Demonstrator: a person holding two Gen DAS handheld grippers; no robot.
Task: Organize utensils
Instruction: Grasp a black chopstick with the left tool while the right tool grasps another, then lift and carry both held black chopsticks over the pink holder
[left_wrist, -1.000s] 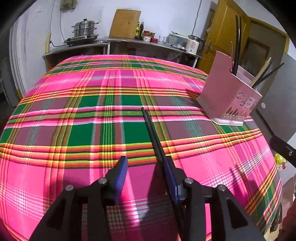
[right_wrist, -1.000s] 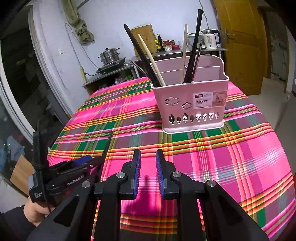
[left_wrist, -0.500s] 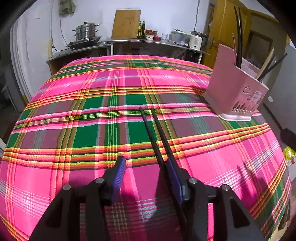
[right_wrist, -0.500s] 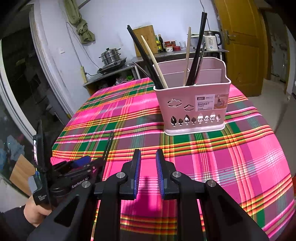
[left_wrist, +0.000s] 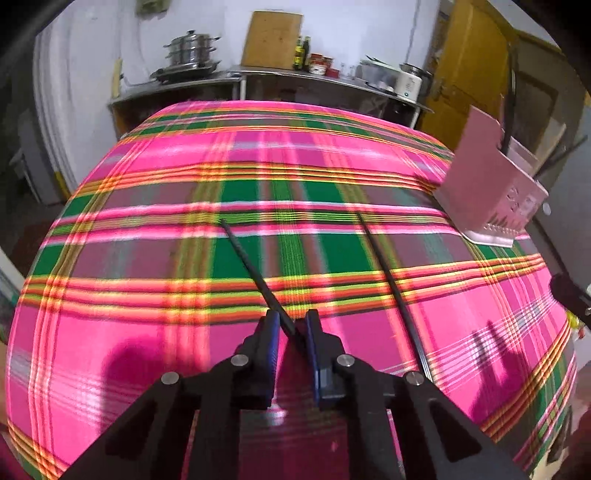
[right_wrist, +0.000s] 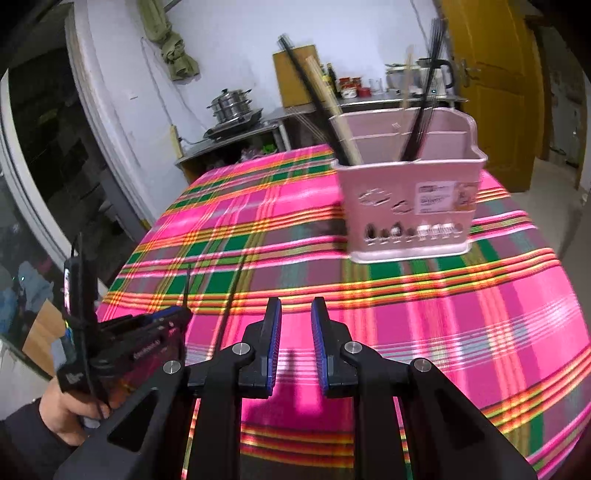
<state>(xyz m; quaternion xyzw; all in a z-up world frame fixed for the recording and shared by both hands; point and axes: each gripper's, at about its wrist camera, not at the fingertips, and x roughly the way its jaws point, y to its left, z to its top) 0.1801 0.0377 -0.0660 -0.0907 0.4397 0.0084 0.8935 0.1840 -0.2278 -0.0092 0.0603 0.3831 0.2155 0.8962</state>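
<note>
Left fingers closing on one black chopstick, 2nd chopstick now apart, right fingers narrow, empty.

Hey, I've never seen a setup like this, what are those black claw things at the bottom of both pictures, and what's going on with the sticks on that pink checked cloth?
No robot here: a person holds a handheld gripper in each hand, each carrying a wide-angle camera that looks along its two fingers. One picture comes from the left gripper, the other from the right gripper, which also shows the left one from the side, with the person's hand on it.

The table wears a pink and green plaid tablecloth. On it stands a pink utensil basket already holding several chopsticks. The left gripper's fingers are closing on one black chopstick; a second black chopstick lies loose on the cloth beside it. The right gripper holds nothing, its fingers a little apart.
</note>
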